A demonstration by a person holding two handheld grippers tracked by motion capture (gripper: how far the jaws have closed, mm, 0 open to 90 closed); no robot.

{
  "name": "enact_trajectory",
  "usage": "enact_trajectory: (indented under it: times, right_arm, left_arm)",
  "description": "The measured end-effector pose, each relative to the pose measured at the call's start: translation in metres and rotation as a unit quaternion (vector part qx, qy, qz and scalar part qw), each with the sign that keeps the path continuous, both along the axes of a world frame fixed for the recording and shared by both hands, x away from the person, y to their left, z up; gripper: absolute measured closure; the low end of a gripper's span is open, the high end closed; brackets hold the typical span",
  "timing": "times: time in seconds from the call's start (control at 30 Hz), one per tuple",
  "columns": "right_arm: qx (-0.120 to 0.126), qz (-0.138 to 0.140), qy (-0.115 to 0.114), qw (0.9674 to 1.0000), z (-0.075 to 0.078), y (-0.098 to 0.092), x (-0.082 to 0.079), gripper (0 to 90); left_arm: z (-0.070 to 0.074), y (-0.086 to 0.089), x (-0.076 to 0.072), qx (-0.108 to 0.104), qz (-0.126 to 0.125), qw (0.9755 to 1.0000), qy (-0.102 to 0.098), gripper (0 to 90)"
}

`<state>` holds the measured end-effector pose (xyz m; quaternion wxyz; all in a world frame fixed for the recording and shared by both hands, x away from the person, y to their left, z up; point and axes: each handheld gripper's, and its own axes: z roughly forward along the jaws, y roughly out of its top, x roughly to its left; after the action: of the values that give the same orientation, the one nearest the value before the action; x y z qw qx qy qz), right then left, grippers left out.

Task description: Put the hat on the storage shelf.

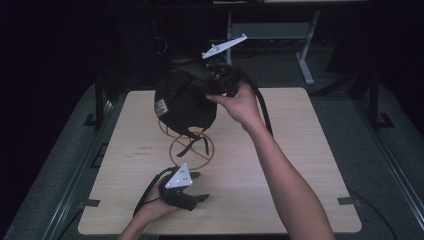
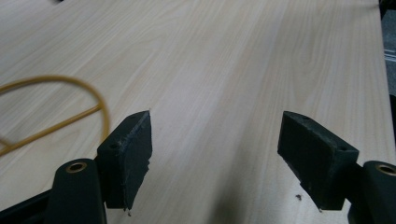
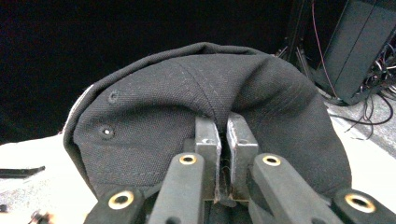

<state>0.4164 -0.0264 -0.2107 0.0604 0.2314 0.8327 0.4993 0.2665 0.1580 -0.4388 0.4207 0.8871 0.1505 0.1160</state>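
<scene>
**Black cap lifted over the worktop**

While the right tongs (image 3: 223,140) pinch a fold of the black cap (image 3: 196,93), their pads sit pressed almost together with only the cloth between them. From the high view, the right hand (image 1: 242,105) holds these tongs (image 1: 207,89) up above the far half of the worktop (image 1: 300,150), and the cap (image 1: 182,102) hangs from them in the air, its crown bulging to the left and a small pale label showing on its side. Thin black straps (image 1: 192,140) dangle from the cap's lower edge. Beneath it, a yellow wire ring (image 1: 191,150) lies flat on the wood.

Nearer the front edge, the left hand (image 1: 155,205) rests low with the left tongs (image 1: 202,189) pointing right, just beside the ring. Seen from the left gripper view, these tongs (image 2: 217,154) stand wide apart with bare wood between them, and a curve of the yellow wire ring (image 2: 84,93) lies off to their left.
</scene>
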Motion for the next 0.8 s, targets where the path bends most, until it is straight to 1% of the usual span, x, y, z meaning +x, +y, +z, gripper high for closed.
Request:
enact_trajectory:
  times: [0.1,0.13,0.17,0.23,0.27,0.3,0.33,0.37,0.4,0.43,0.47,0.5,0.53,0.57,0.6,0.63,0.7,0.8]
  right_arm:
    - [0.0,-0.003,-0.008,1.0,-0.002,0.013,0.0,83.7]
    - [-0.001,-0.004,-0.01,0.9999,-0.002,0.017,-0.001,81.5]
    - [-0.006,-0.005,-0.015,0.9999,-0.003,0.022,-0.001,80.7]
    - [-0.022,-0.001,-0.023,0.9995,-0.006,0.03,-0.001,84.7]
    - [-0.029,-0.001,-0.029,0.9991,-0.008,0.034,-0.002,85.3]
    - [-0.031,-0.003,-0.03,0.9991,-0.009,0.038,-0.002,85.1]
    - [-0.029,0.003,-0.028,0.9992,-0.011,0.041,-0.001,84.5]
    - [-0.025,0.014,-0.022,0.9994,-0.014,0.043,-0.001,79.1]
    - [-0.02,0.014,-0.018,0.9995,-0.015,0.044,0.0,74.4]
    - [-0.02,0.014,-0.018,0.9995,-0.015,0.044,0.0,74.4]
    - [-0.016,0.014,-0.01,0.9997,-0.015,0.043,0.0,70.0]
    - [-0.012,0.011,-0.001,0.9999,-0.015,0.04,0.0,67.8]
    - [-0.012,0.011,-0.001,0.9999,-0.015,0.04,0.0,67.8]
    - [-0.009,0.009,-0.004,0.9999,-0.015,0.037,0.0,65.6]
    - [-0.006,0.008,-0.001,1.0,-0.016,0.035,0.001,64.4]
    - [-0.004,0.008,0.008,0.9999,-0.017,0.03,0.002,61.1]
    - [-0.002,0.007,0.009,0.9999,-0.019,0.028,0.002,60.8]
    - [-0.001,0.006,0.01,0.9999,-0.022,0.021,0.003,57.9]
  left_arm:
    - [-0.001,-0.001,0.0,0.0,-0.004,1.0,0.003,25.9]
    - [-0.002,-0.002,-0.001,-0.003,-0.002,1.0,0.007,25.8]
    - [-0.002,-0.002,-0.001,-0.003,-0.002,1.0,0.007,25.9]
    - [-0.002,-0.002,-0.001,-0.005,-0.003,1.0,0.003,25.8]
    - [-0.001,-0.002,-0.001,-0.006,-0.003,1.0,0.002,25.9]
    - [-0.001,-0.002,0.0,-0.004,-0.005,1.0,0.001,25.9]
    - [-0.001,-0.001,-0.001,-0.004,-0.005,1.0,0.001,25.9]
    - [0.0,-0.001,-0.001,-0.006,-0.004,0.9999,0.007,25.9]
    - [0.0,-0.001,-0.001,-0.006,-0.004,0.9999,0.007,25.9]
    - [0.0,-0.001,-0.001,-0.006,-0.005,0.9999,0.007,25.9]
    - [0.0,-0.001,-0.001,-0.007,-0.005,0.9999,0.008,25.9]
    - [0.0,0.0,-0.001,-0.009,-0.003,0.9999,0.008,25.9]
    - [0.0,0.0,-0.001,-0.009,-0.003,0.9999,0.008,25.9]
    - [0.0,0.0,-0.001,-0.012,-0.001,0.9999,0.009,25.9]
    - [0.0,0.0,-0.001,-0.012,-0.001,0.9999,0.009,25.9]
    - [0.001,0.001,0.0,-0.015,0.002,0.9999,0.008,25.8]
    - [0.001,0.001,0.0,-0.018,0.004,0.9998,0.007,25.8]
    - [0.001,0.002,0.001,-0.02,0.008,0.9998,0.006,25.8]
